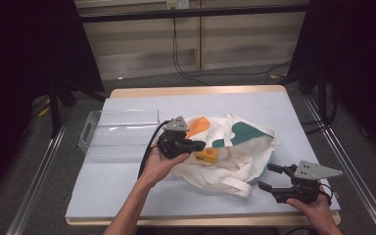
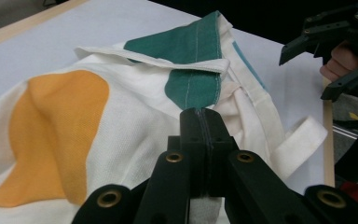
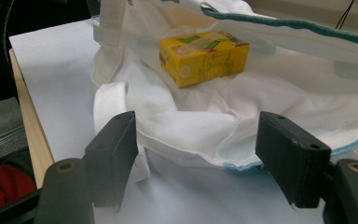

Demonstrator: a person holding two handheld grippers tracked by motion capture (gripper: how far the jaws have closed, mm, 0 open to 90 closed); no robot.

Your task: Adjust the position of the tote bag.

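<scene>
- Left claw [image 1: 199,145]: we see its jaws pressed flat together over the tote bag [image 1: 225,147]; in its own view they meet at the tip right at the cloth, but we cannot tell whether any fabric is pinched between them.
- Right claw [image 1: 270,177]: we see it released, jaws spread wide, hovering just off the near right corner of the bag, close to the surface's [image 1: 127,181] front edge.
- Between those spread jaws, in the right gripper view, lies the bag's rumpled near rim with its blue-edged hem [image 3: 242,163] and a white strap [image 3: 109,100] beside the left jaw.
- Farther along that same line sits the yellow carton [image 3: 204,56], lying flat on the bag's cloth, its long axis running roughly across the claw's line of approach.
- We judge the right claw better placed for rim and carton: both lie straight ahead of it, whereas the left claw sits just beside the carton but occupied at the cloth.
- Left of the bag stands a clear plastic bin [image 1: 120,132], well apart from the right claw.
</scene>
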